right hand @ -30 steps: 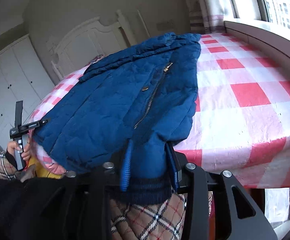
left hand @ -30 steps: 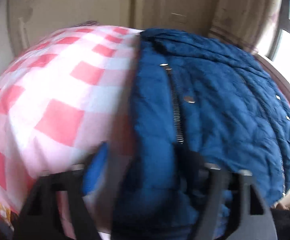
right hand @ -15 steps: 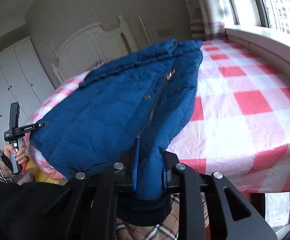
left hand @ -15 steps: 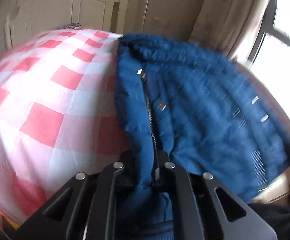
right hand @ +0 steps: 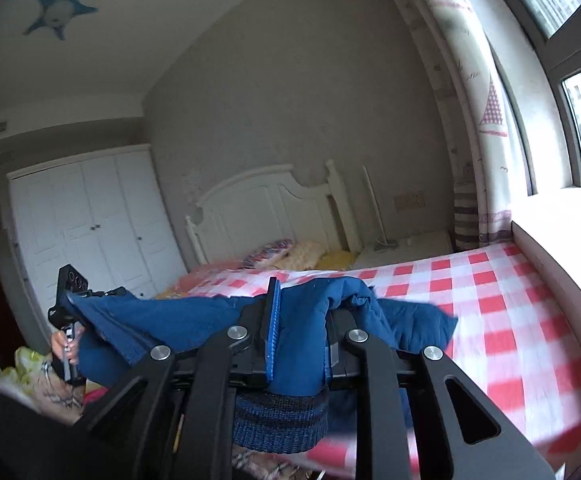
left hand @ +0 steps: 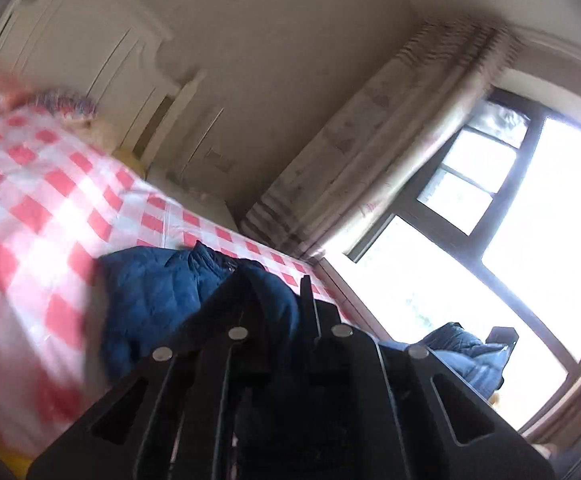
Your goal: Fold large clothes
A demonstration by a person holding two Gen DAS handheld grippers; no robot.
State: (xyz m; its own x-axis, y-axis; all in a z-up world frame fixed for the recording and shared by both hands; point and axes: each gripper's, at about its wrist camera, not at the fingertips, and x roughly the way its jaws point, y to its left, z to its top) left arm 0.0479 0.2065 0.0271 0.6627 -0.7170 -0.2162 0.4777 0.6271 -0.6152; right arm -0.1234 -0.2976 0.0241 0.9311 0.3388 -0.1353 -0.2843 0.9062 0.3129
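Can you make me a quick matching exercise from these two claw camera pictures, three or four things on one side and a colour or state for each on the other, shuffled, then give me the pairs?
Things:
1. jacket
2. bedsheet
3. wardrobe
4. right claw

States or colours:
A. white, doors closed
B. red and white checks
C. shut on blue fabric
D. blue, lifted at the near end between two claws

Pairs: 1-D, 2-B, 3-A, 4-C

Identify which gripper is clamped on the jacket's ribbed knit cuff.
The right gripper: the blue jacket's ribbed cuff hangs beneath its jaws. The left gripper pinches plain quilted fabric.
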